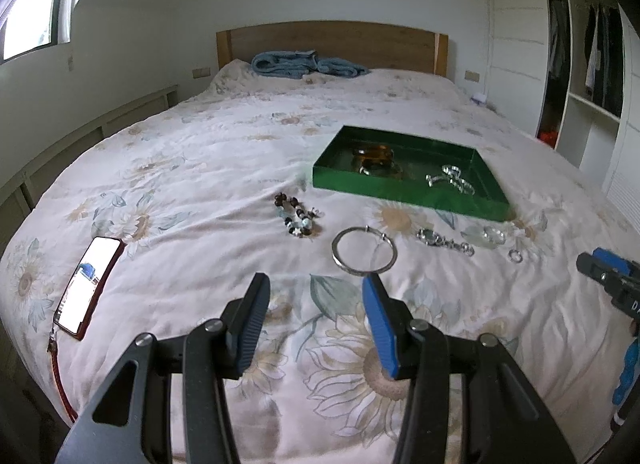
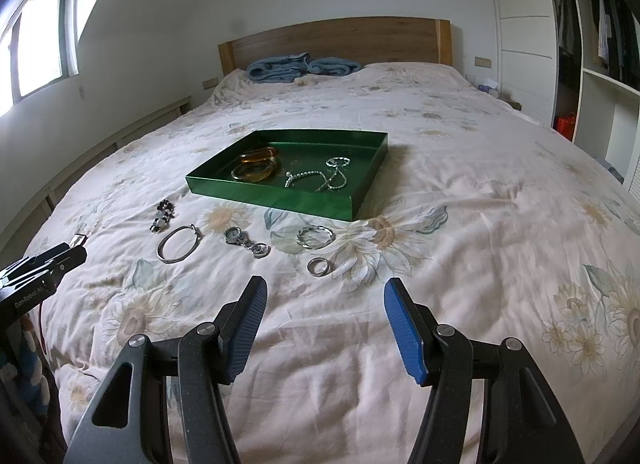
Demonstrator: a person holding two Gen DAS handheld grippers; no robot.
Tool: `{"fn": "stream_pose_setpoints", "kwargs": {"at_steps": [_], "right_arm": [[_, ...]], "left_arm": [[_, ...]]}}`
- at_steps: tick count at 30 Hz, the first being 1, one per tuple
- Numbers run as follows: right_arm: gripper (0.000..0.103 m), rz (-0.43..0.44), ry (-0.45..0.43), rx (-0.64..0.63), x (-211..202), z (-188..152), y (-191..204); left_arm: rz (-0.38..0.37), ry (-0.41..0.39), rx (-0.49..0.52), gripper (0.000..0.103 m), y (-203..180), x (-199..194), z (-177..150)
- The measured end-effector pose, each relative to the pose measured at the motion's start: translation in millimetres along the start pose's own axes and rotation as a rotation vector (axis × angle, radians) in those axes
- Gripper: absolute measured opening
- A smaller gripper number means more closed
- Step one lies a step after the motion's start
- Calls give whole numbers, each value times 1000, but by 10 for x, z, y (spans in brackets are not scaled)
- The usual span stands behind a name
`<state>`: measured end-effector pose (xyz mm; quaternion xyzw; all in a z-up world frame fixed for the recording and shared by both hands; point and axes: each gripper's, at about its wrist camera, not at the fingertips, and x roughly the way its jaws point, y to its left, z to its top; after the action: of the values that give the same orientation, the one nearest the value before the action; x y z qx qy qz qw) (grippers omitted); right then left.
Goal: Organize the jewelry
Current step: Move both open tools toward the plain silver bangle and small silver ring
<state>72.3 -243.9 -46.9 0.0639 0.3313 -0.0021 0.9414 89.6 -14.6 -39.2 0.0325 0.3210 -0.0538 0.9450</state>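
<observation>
Hovering with both grippers agape and empty, we see the silver bangle (image 1: 364, 250) lying flat just ahead of our left gripper (image 1: 316, 288), nearer it than the right gripper (image 2: 325, 291); green tray (image 1: 400, 190) beyond.

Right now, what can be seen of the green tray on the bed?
The green tray is a shallow, glossy rectangular box with low upright walls and no lid, lying flat on the floral bedspread. Inside lie amber bangles toward its left and a silvery beaded chain toward its right. Other jewelry lies on the bedspread in front of it, none touching it.
</observation>
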Motion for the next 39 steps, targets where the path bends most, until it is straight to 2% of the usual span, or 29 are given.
{"fn": "stream_pose_setpoints", "kwargs": {"at_steps": [18, 28, 39], "right_arm": [[60, -4, 3, 11, 78, -24, -61], [60, -4, -7, 8, 51, -23, -53], [60, -6, -39, 12, -133, -10, -42]], "left_arm": [[-14, 30, 0, 46, -18, 88, -7], [-2, 16, 1, 46, 29, 24, -18], [21, -1, -44, 46, 278, -134, -38]]}}
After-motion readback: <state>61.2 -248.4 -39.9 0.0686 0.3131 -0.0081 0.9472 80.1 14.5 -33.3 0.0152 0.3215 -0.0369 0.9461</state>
